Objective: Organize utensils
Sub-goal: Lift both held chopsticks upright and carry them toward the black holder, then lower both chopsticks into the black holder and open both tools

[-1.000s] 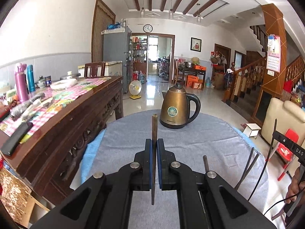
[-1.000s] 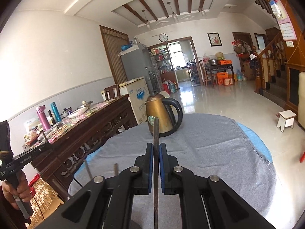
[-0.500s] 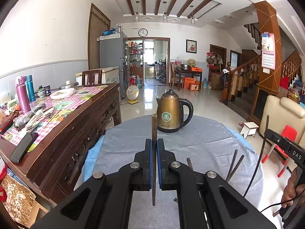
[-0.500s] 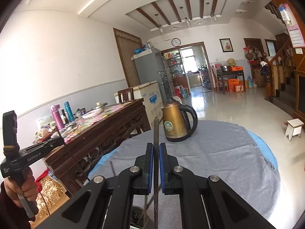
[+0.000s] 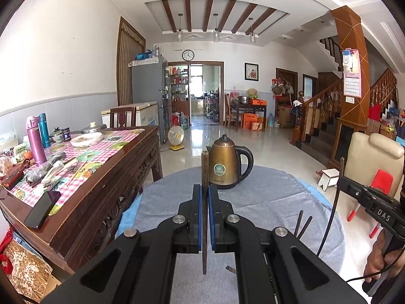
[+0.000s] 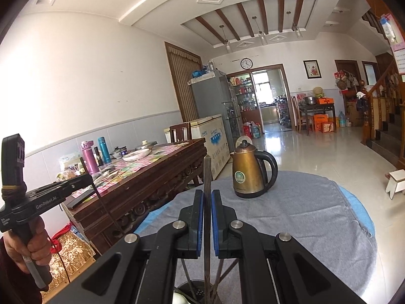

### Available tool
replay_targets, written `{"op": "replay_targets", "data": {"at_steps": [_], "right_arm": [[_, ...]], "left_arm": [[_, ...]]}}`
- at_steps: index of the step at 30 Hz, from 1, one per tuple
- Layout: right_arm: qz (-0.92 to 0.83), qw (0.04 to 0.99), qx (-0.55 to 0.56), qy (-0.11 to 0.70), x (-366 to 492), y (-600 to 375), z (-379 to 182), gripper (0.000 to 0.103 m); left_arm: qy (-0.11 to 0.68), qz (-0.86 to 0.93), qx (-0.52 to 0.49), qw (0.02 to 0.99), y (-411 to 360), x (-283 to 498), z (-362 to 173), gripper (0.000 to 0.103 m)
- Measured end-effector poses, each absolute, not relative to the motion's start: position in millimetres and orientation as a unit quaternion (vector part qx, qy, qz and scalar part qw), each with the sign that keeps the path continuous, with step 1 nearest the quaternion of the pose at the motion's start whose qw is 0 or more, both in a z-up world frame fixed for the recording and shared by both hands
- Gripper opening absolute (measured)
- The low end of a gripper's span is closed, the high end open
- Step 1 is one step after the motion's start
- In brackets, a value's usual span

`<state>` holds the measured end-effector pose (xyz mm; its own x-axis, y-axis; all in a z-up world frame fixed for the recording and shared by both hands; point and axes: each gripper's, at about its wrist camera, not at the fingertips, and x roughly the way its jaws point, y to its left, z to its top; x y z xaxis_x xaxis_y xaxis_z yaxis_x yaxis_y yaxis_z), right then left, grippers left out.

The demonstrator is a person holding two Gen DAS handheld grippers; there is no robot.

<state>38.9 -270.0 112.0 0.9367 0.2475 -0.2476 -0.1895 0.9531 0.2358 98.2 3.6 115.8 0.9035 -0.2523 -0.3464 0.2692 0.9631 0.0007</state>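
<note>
Left wrist view shows the left gripper (image 5: 205, 202) clamped on an upright brown chopstick (image 5: 204, 177) above the grey-clothed round table (image 5: 265, 202), kettle (image 5: 226, 163) at the far edge. Two more chopstick tips (image 5: 302, 224) poke up near right. Only the right wrist view reveals the perforated holder (image 6: 195, 290) below, where the right gripper (image 6: 207, 207) grips another chopstick (image 6: 207, 177).

Both tongs, left (image 5: 205, 202) and right (image 6: 207, 205), rose with their chopsticks, higher above the kettle (image 5: 229, 163) than before.
</note>
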Motion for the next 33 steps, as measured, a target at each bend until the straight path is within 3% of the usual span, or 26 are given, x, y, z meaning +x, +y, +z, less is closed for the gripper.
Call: {"op": "replay_targets", "data": {"at_steps": [22, 33], "right_arm": [[0.122, 0.978, 0.096, 0.138, 56, -244, 110, 0.007], [0.096, 0.982, 0.078, 0.142, 71, -233, 90, 0.007]], "left_arm": [[0.110, -0.171, 0.022, 0.979, -13, 60, 180, 0.005], [0.168, -0.211, 0.006, 0.963, -60, 85, 146, 0.005]]}}
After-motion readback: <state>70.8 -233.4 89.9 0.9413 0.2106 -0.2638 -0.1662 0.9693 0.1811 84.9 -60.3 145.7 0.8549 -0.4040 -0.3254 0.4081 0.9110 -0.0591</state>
